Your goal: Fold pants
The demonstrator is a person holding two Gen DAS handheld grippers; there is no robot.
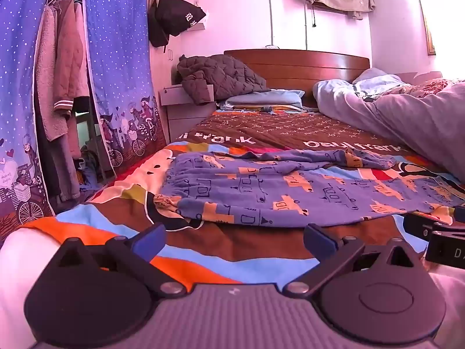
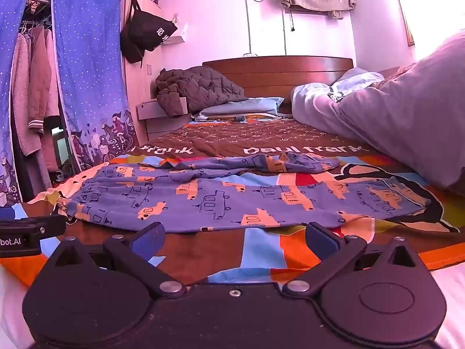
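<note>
Blue pants [image 1: 290, 192] with orange and outlined cars lie spread flat across the bed, waistband at the left, legs running right; they also show in the right wrist view [image 2: 232, 195]. One leg lies crumpled behind the other. My left gripper [image 1: 234, 241] is open and empty, low over the bedspread just in front of the pants' near edge by the waistband. My right gripper [image 2: 234, 240] is open and empty, in front of the near leg's edge. Each gripper's body shows at the edge of the other's view.
The pants rest on a colourful striped bedspread [image 2: 261, 250]. A grey duvet [image 2: 407, 122] is heaped at the right. A brown quilted jacket [image 2: 197, 87] and pillow lie by the wooden headboard. A blue curtained wardrobe [image 2: 87, 72] stands at the left.
</note>
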